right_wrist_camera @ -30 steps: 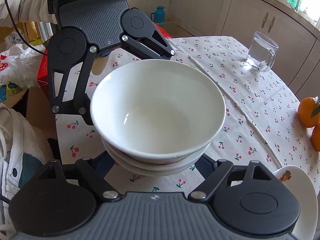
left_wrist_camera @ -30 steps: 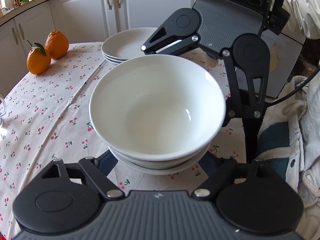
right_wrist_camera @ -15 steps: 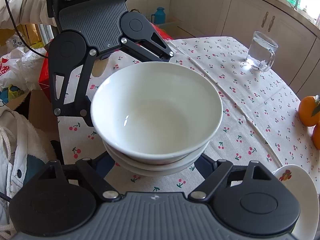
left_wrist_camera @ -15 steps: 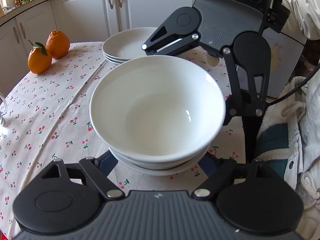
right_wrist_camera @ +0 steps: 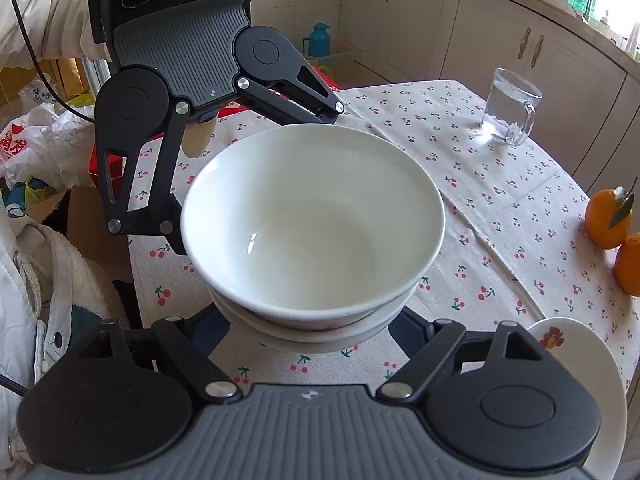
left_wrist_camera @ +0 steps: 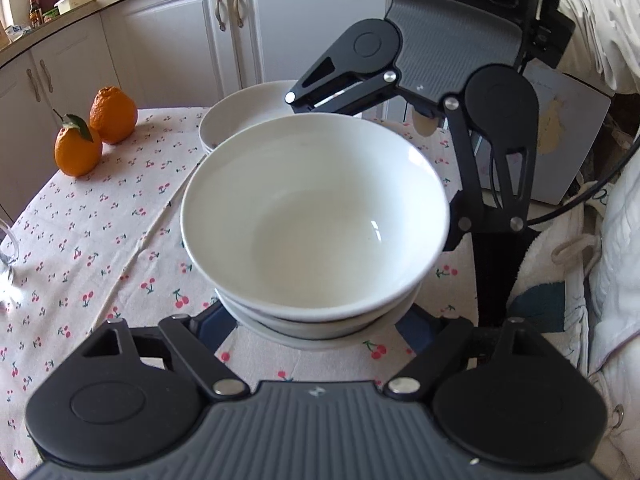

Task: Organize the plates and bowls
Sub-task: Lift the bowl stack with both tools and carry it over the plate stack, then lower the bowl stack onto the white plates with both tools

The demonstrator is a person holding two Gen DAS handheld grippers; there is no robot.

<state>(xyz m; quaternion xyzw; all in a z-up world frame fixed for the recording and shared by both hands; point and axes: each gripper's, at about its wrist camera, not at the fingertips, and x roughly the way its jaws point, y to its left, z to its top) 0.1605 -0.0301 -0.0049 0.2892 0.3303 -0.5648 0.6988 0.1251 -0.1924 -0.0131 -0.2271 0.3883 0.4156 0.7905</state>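
Observation:
A stack of white bowls [left_wrist_camera: 316,232] sits between both grippers, also in the right wrist view [right_wrist_camera: 312,232]. My left gripper [left_wrist_camera: 316,320] is spread wide around the stack's near side, its fingers hidden under the bowls. My right gripper [right_wrist_camera: 312,320] is spread the same way from the opposite side. Whether the fingers press on the stack is hidden. The stack appears lifted a little above the cherry-print tablecloth [left_wrist_camera: 100,232]. A stack of white plates [left_wrist_camera: 244,116] lies beyond the bowls in the left wrist view; its rim also shows in the right wrist view [right_wrist_camera: 592,380].
Two oranges [left_wrist_camera: 96,132] stand at the table's far left; they also show in the right wrist view [right_wrist_camera: 616,232]. A glass mug of water [right_wrist_camera: 510,112] stands on the table's far side. White cabinets [left_wrist_camera: 160,40] lie behind. Bags and a box [right_wrist_camera: 36,152] lie beside the table.
The bowl stack and both grippers have risen and shifted slightly together; the plates and oranges sit lower and farther in the views. The grip looks unchanged.

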